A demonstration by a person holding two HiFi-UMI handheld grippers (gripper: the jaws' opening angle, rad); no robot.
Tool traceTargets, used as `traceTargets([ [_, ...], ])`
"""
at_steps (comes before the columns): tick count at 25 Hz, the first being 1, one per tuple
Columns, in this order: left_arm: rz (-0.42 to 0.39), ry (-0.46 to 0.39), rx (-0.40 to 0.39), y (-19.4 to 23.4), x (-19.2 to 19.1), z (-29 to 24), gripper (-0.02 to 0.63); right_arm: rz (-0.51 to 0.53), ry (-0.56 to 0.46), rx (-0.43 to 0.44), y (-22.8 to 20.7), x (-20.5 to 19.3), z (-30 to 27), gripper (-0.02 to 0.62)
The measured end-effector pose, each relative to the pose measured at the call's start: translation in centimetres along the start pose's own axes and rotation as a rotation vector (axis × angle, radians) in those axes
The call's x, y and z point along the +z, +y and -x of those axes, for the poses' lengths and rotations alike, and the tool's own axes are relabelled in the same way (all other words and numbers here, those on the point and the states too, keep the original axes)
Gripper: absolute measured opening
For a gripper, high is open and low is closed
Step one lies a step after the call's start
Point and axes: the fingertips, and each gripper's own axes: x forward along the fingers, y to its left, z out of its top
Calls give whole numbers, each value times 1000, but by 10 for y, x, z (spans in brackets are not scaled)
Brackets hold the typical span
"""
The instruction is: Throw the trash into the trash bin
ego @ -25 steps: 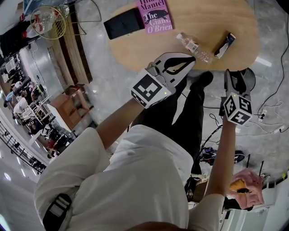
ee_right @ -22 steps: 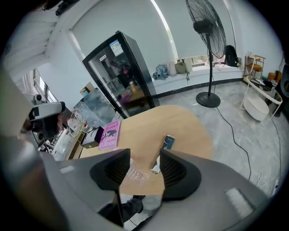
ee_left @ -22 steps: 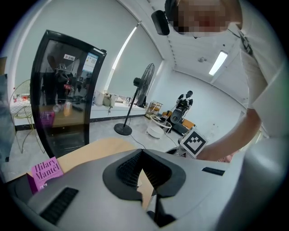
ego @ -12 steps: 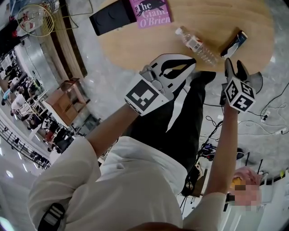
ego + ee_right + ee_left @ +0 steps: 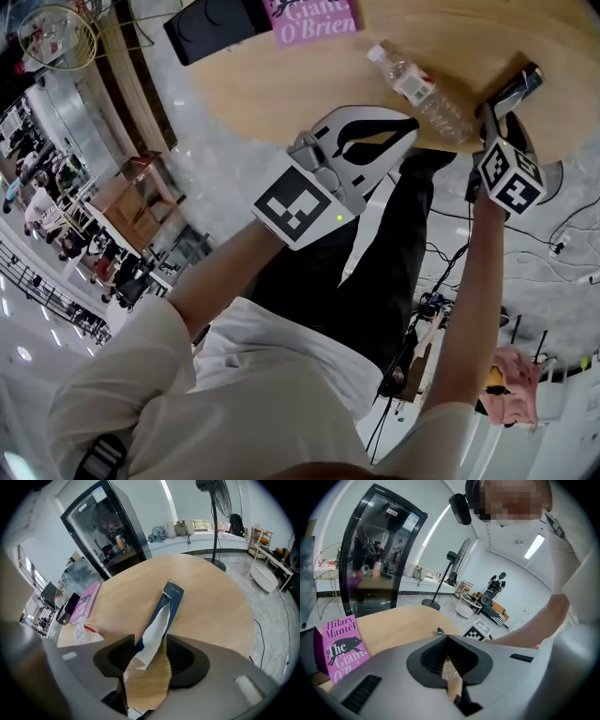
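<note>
A torn dark blue wrapper (image 5: 161, 616) with a white inside lies near the right edge of the round wooden table (image 5: 309, 84), also seen as the wrapper (image 5: 517, 87) in the head view. My right gripper (image 5: 151, 639) hovers over the table's edge. Its jaws have just been opening a little, and the wrapper's near end lies between them, unpressed. A clear plastic bottle (image 5: 420, 91) lies left of the wrapper. My left gripper (image 5: 411, 122) hangs just short of the table's near edge below the bottle, its tips (image 5: 446, 638) together and nothing held.
A pink book (image 5: 314, 19) and a flat black thing (image 5: 206, 21) lie at the table's far side. A dark round thing (image 5: 548, 173) and cables are on the floor to the right. A glass-fronted cabinet (image 5: 101, 531) and a standing fan (image 5: 215, 498) stand beyond the table.
Both grippers have come down toward the table. The right one has moved up to the wrapper, and the left one has neared the table's edge below the bottle.
</note>
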Motion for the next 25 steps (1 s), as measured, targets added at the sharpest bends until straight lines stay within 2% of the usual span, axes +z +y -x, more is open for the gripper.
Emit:
traceTargets([
  [3, 6, 11, -9, -3, -8, -4, 6, -29, 12, -27, -6, -7, -8, 221],
  [6, 10, 20, -14, -3, -10, -3, 6, -64, -1, -54, -8, -6, -7, 142],
  [7, 9, 24, -15, -2, -10, -3, 6, -80, -12, -56, -9, -5, -7, 85],
  [9, 6, 28, -15, -2, -11, -3, 6, -102, -26, -49, -11, -4, -5, 70],
  [17, -11, 56, -30, -17, -17, -12, 6, -91, -60, -6, -19, -13, 15, 61],
  [25, -50, 85, -82, -62, -22, -34, 6, -118, -94, -28, -53, -32, 50, 61],
])
